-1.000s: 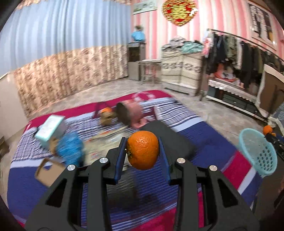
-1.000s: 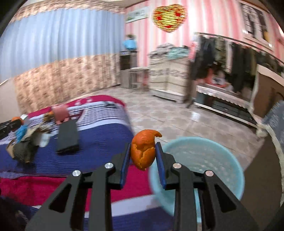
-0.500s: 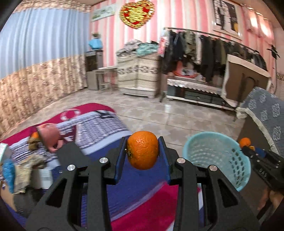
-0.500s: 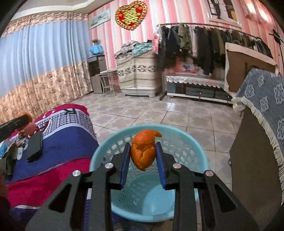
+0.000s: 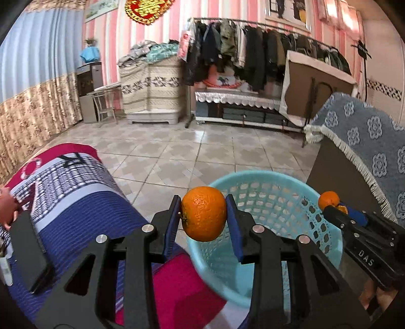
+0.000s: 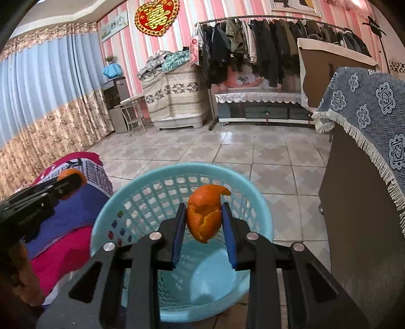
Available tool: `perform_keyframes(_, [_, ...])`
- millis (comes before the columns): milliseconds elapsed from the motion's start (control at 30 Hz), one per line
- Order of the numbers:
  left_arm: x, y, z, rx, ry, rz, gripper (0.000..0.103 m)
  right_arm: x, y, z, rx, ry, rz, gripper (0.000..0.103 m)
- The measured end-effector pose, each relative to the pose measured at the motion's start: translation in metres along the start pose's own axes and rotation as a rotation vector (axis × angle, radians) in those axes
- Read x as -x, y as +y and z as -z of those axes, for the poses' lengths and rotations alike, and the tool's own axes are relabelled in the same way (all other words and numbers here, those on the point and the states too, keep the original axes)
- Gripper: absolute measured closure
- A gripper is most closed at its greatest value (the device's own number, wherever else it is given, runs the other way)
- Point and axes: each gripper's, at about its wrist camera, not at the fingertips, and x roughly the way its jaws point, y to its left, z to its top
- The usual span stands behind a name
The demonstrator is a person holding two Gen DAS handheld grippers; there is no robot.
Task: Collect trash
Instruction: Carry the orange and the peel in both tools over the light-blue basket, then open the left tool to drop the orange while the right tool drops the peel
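Orange whole mandarin, smooth glossy skin, clamped between left claw pads, over near rim of pale-blue perforated basket. Torn, curled orange peel, ragged edge, pinched in right claw, directly above basket opening.

Both the left gripper and the right gripper pointed downward, jaws clamped narrow, side by side.

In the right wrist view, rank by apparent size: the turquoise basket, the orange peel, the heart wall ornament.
1. Turquoise basket, by far the largest.
2. Heart wall ornament and orange peel look alike; the peel sits much nearer the camera, so no ranking.
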Motion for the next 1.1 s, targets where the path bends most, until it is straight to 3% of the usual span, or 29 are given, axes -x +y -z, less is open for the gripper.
perform_keyframes(367, [-0.034, -0.021, 0.002, -0.044, 0.042, 0.029, 0.059, -0.017, -0.011, 0.001, -0.040, 0.013, 0.018, 0.074])
perform_keyframes(633, [-0.022, -0.007, -0.009, -0.018, -0.018, -0.044, 0.027, -0.025, -0.005, 0.003, -0.036, 0.038, 0.019, 0.074])
perform_keyframes(833, [-0.005, 0.011, -0.013, 0.020, -0.049, -0.078, 0.019, -0.031, 0.005, 0.003, -0.024, 0.045, 0.024, 0.072])
perform_keyframes(867, [-0.001, 0.016, -0.014, 0.028, -0.055, -0.087, 0.018, -0.032, 0.006, 0.003, -0.023, 0.042, 0.027, 0.070])
perform_keyframes(933, [0.006, 0.024, -0.017, 0.045, -0.061, -0.102, 0.017, -0.032, 0.010, 0.002, -0.024, 0.033, 0.029, 0.046])
perform_keyframes(1000, [0.012, 0.032, -0.019, 0.054, -0.063, -0.122, 0.017, -0.029, 0.013, 0.001, -0.020, 0.017, 0.030, 0.034])
perform_keyframes(1100, [0.026, 0.047, -0.017, 0.063, -0.081, -0.171, 0.016, -0.023, 0.021, 0.001, 0.001, -0.005, 0.033, 0.027])
